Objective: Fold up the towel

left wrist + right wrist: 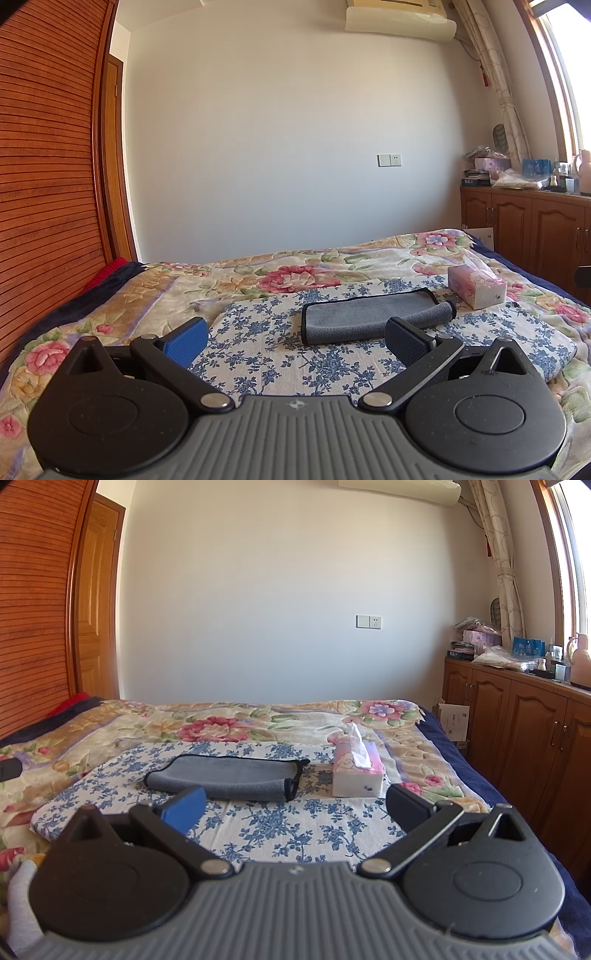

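A grey towel point(369, 315) with black trim lies folded in a long strip on a blue-flowered white cloth point(266, 332) on the bed. It also shows in the right wrist view point(225, 777). My left gripper point(295, 343) is open and empty, held above the cloth just short of the towel's near edge. My right gripper point(295, 808) is open and empty, also short of the towel, with the towel ahead and to the left.
A pink tissue box point(476, 290) stands on the cloth to the right of the towel, also in the right wrist view point(356, 771). A floral quilt point(258, 273) covers the bed. Wooden cabinets point(517, 731) stand at right, a slatted wooden wardrobe point(44, 184) at left.
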